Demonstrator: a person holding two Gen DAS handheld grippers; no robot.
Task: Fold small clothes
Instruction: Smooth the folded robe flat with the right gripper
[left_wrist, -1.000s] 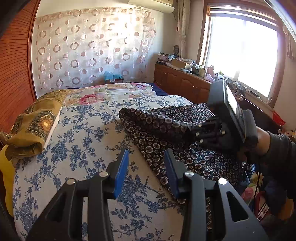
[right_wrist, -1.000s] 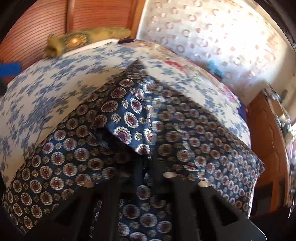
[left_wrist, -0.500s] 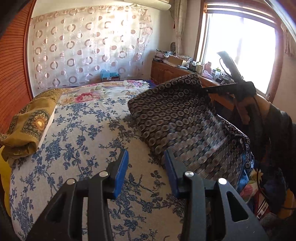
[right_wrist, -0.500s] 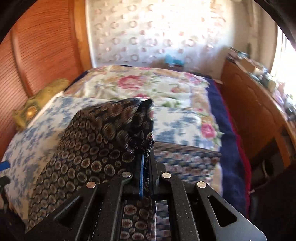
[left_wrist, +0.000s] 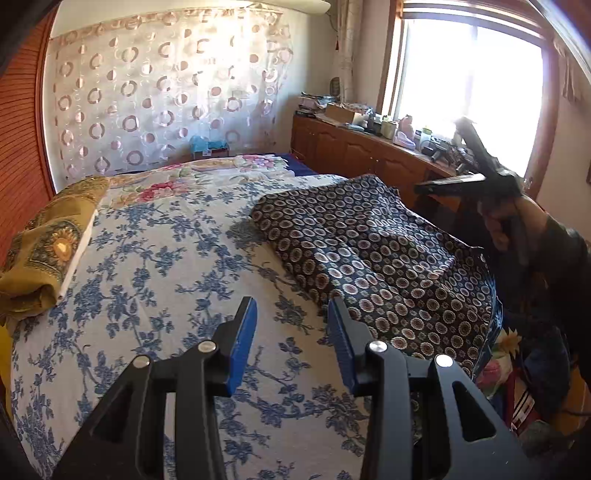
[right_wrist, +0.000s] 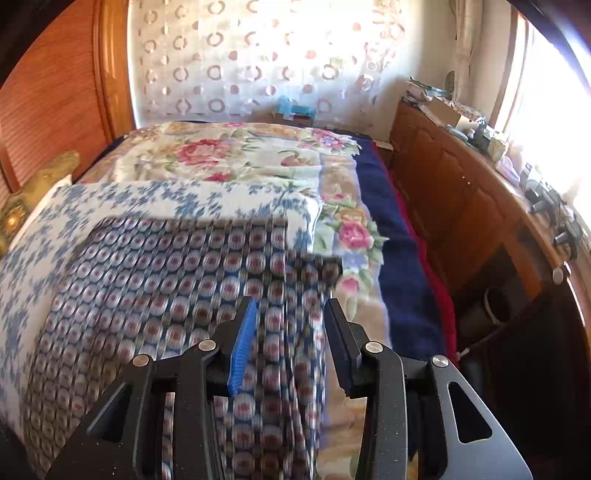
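Observation:
A dark navy garment with round medallion print (left_wrist: 373, 251) lies spread on the right side of the bed, its edge hanging over the bedside. It also shows in the right wrist view (right_wrist: 177, 295), blurred. My left gripper (left_wrist: 291, 332) is open and empty above the blue-flowered bedspread, left of the garment's near edge. My right gripper (right_wrist: 290, 332) is open and empty, held above the garment's right part. From the left wrist view the right gripper (left_wrist: 443, 184) is raised in the air past the bed's right edge.
The blue-flowered bedspread (left_wrist: 155, 266) covers the bed, with a pink-flowered blanket (right_wrist: 236, 155) beyond it. A folded yellow-brown cloth (left_wrist: 44, 243) lies at the left. A wooden cabinet (right_wrist: 454, 192) with clutter runs along the right under the window.
My right gripper lifted the garment's corner up, carried it over, then opened and let it go; the cloth now lies flat. My left gripper stayed open and nearly still.

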